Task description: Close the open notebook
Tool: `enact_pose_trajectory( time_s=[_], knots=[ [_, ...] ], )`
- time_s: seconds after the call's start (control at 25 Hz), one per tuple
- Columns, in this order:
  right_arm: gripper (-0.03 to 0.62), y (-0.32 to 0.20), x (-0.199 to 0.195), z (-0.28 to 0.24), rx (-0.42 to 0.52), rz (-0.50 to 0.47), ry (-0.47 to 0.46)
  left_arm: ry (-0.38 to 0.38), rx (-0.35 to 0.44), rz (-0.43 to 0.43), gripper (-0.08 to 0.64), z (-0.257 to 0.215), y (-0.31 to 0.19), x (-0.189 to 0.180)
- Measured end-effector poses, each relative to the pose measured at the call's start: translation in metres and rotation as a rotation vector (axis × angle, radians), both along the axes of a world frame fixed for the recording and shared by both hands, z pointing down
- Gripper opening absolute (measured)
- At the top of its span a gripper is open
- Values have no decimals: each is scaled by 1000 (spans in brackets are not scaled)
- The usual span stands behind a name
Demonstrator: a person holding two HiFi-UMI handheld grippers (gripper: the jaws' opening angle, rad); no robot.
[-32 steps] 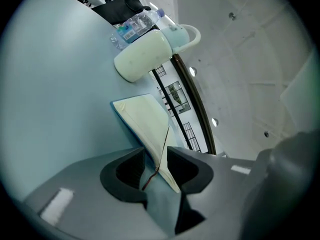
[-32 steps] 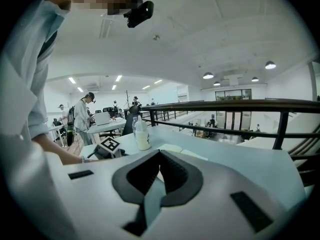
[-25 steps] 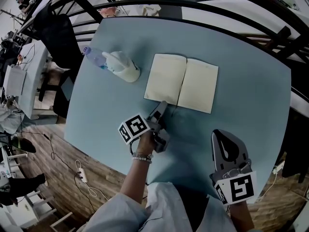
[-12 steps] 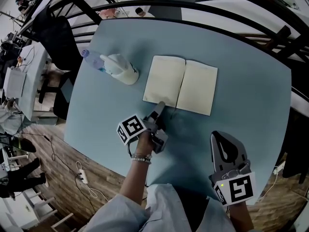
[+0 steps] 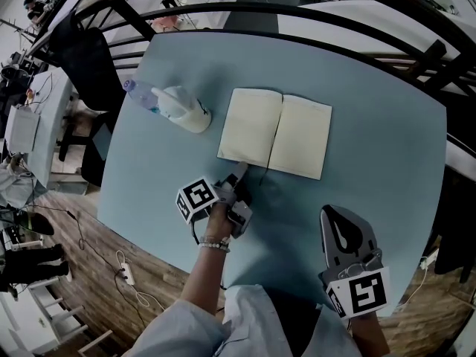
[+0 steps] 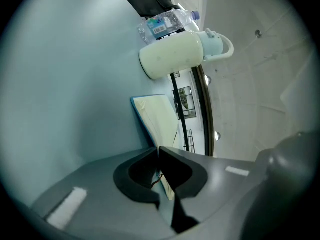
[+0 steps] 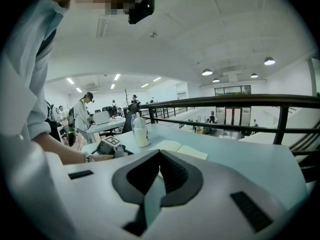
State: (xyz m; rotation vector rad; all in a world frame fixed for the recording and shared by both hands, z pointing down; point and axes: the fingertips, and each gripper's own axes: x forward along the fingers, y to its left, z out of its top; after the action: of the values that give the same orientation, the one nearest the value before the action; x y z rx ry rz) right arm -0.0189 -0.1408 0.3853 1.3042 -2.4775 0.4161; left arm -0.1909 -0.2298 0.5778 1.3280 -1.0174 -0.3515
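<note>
Notebook: where does it lie?
— Open and flat on the table, just right of the white jug, cream pages up.
— And the grippers?
— The left gripper is nearer the person than the jug, at the near corner of the notebook's jug-side half. Its jaws have just been closing and now stand almost together, with that half's thin edge between them. I read it as a pinch on the notebook, though I can't tell whether the blue cover is caught along with the pages. The right gripper is well apart from the jug, toward the table's near right edge, with its jaws together on nothing.
— How will it handle?
— Light, I'd judge. The leaf looks thin and bendy, so from a corner it may bow or slip free.
— Better hold?
— The corner can work. The middle of the long edge facing the jug would likely swing over the spine more evenly.
</note>
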Motion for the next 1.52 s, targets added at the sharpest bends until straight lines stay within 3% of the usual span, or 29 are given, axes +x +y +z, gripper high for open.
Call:
enact_pose_trajectory(
  time_s=[0.24, 0.68, 0.88, 1.12, 1.32, 1.36, 1.52],
  knots=[
    [2, 3, 3, 1, -7, -6, 6, 3, 27, 7, 17, -2, -1, 0],
    [2, 7, 2, 3, -12, -21, 4, 49, -3, -13, 22, -3, -4, 1],
    [2, 7, 4, 3, -11, -13, 6, 55, -2, -29, 89, -6, -7, 2],
    [2, 8, 4, 4, -13, -11, 4, 58, -50, -41, 91, -2, -8, 1],
    [2, 9, 1, 5, -17, -13, 0, 4, -69, -20, 67, 3, -5, -1],
    [2, 9, 1, 6, -18, -14, 0, -13, -66, -15, 30, 3, -4, -2],
    [2, 10, 2, 7, -22, -14, -1, -51, -25, -7, 17, -1, -5, -2]
  ],
)
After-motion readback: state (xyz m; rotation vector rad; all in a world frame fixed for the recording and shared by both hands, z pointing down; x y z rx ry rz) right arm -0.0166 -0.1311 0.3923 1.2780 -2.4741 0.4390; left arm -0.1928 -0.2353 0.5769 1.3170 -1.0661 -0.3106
